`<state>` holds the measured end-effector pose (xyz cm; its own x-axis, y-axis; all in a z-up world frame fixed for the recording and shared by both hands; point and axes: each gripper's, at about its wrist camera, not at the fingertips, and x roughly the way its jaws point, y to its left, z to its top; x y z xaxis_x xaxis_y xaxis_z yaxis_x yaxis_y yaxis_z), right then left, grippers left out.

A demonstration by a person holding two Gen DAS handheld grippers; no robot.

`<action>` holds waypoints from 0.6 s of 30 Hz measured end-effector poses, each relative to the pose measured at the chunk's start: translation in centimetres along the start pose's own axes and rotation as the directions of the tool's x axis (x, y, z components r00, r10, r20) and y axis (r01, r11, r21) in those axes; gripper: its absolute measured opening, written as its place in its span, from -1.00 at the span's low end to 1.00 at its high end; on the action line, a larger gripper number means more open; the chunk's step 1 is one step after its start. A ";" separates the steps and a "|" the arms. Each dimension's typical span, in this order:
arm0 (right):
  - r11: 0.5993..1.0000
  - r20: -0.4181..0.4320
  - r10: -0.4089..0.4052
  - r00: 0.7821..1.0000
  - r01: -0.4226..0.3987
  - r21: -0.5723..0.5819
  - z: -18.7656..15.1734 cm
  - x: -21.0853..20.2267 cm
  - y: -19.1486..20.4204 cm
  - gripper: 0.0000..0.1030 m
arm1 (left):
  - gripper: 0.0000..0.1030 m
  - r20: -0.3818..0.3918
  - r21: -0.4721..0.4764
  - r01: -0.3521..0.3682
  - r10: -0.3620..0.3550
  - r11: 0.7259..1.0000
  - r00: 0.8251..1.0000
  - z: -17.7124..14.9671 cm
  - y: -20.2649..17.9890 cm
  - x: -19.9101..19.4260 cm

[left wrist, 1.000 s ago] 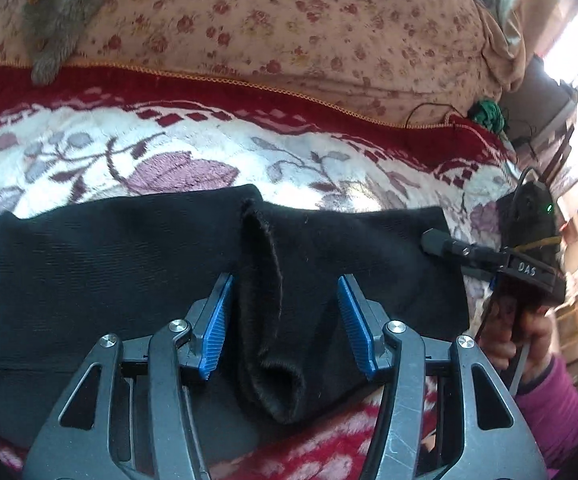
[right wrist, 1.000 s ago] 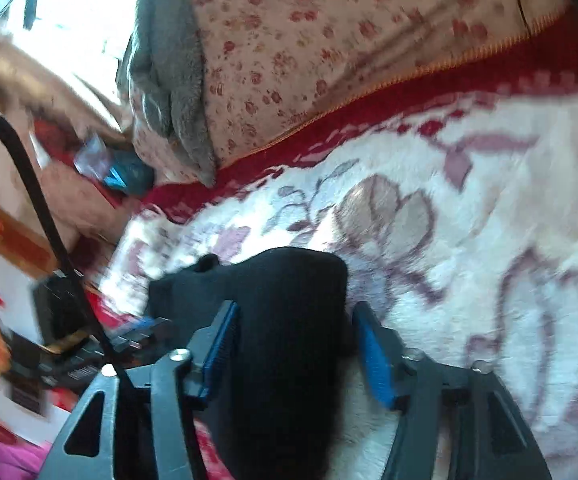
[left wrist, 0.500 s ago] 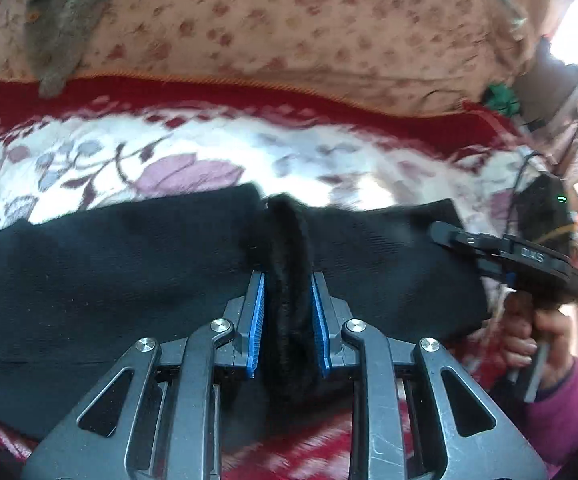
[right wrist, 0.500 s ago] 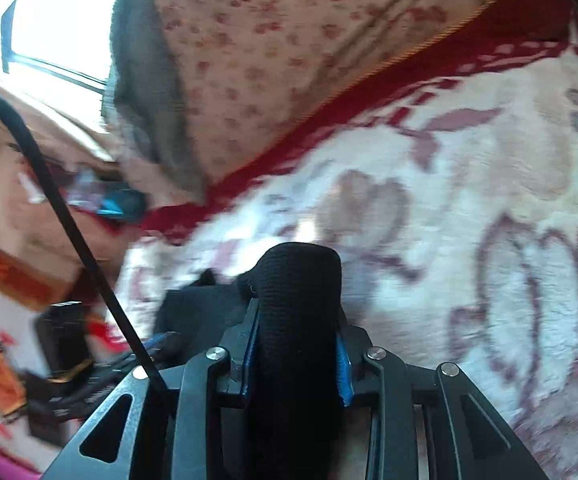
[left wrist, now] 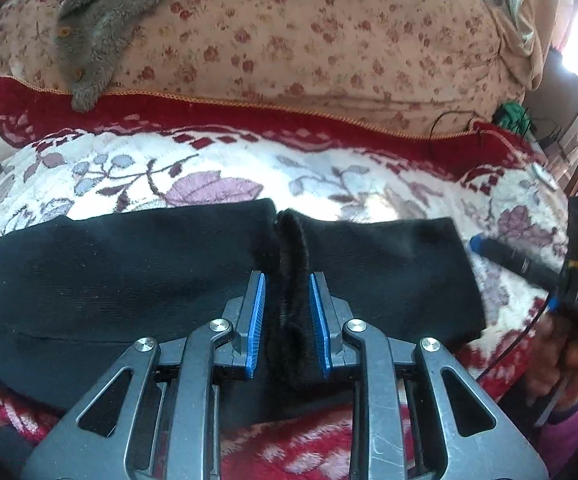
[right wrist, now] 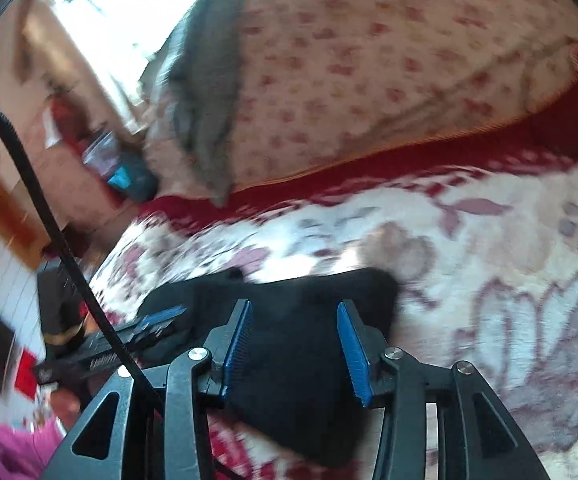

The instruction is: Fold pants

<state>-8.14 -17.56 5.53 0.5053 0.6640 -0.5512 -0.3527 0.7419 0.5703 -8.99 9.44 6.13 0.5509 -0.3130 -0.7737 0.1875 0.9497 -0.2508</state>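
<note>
Black pants lie flat across the floral blanket, running left to right. A raised ridge of fabric stands at their middle. My left gripper straddles this ridge with its blue pads slightly apart from the cloth, so it is open. In the right wrist view my right gripper is open over the right end of the pants, which lies flat between the pads. The right gripper also shows at the right edge of the left wrist view.
A flowered quilt with a grey fleece garment on it is heaped behind the blanket. A black cable crosses the right wrist view. A hand in a pink sleeve holds the right gripper. Furniture stands beyond the bed edge.
Both grippers were shut on pinched folds of the pants half a second ago; now both have opened and the fabric has dropped. The right gripper's view has swung and is blurred.
</note>
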 end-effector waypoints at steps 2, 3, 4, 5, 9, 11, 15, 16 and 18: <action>0.998 -0.025 0.008 1.000 -0.010 -0.058 -0.6 1.0 1.5 -0.18 | -0.58 -0.001 -0.003 0.029 -0.029 1.000 1.000 0.0 -0.2 -0.1; 0.997 -0.048 0.000 0.999 -0.004 -0.081 -1.0 1.9 1.9 -0.18 | -0.58 -0.006 -0.003 0.029 -0.029 1.000 1.000 -0.1 -0.5 0.1; 0.996 -0.077 -0.006 0.997 -0.001 -0.092 -1.6 2.7 2.0 -0.18 | -0.58 -0.009 0.000 0.029 -0.029 1.000 1.000 -0.2 -0.6 0.4; 0.995 -0.104 -0.022 0.994 0.012 -0.098 -2.2 3.8 1.9 -0.18 | -0.58 -0.013 0.002 0.026 -0.026 1.000 1.000 -0.4 -0.8 0.8; 0.998 -0.095 -0.024 0.995 0.018 -0.061 -2.4 4.0 1.4 -0.18 | -0.58 -0.037 -0.013 -0.040 0.039 0.999 0.999 -1.1 -0.4 2.7; 0.999 -0.093 -0.005 0.996 0.001 -0.041 -2.0 3.5 1.4 -0.18 | -0.58 -0.052 -0.055 -0.014 0.011 0.998 0.999 -1.1 0.1 2.9; 0.996 -0.059 0.027 0.998 -0.031 -0.078 -1.1 1.9 3.0 -0.12 | -0.58 -0.049 -0.079 -0.017 0.013 0.997 0.999 -1.1 0.6 2.0; 0.996 -0.052 0.043 0.998 -0.047 -0.082 -1.0 1.6 3.4 -0.08 | -0.58 -0.047 -0.078 -0.026 0.022 0.997 0.999 -1.2 0.6 1.7; 0.994 -0.049 0.069 0.996 -0.073 -0.085 -0.7 1.4 4.3 -0.04 | -0.58 -0.042 -0.075 -0.053 0.050 0.996 0.998 -1.2 0.8 1.0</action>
<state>-9.54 -13.38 6.78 0.4406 0.7171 -0.5401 -0.4541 0.6970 0.5549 -9.29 9.90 4.43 0.5252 -0.2647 -0.8088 0.0967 0.9628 -0.2523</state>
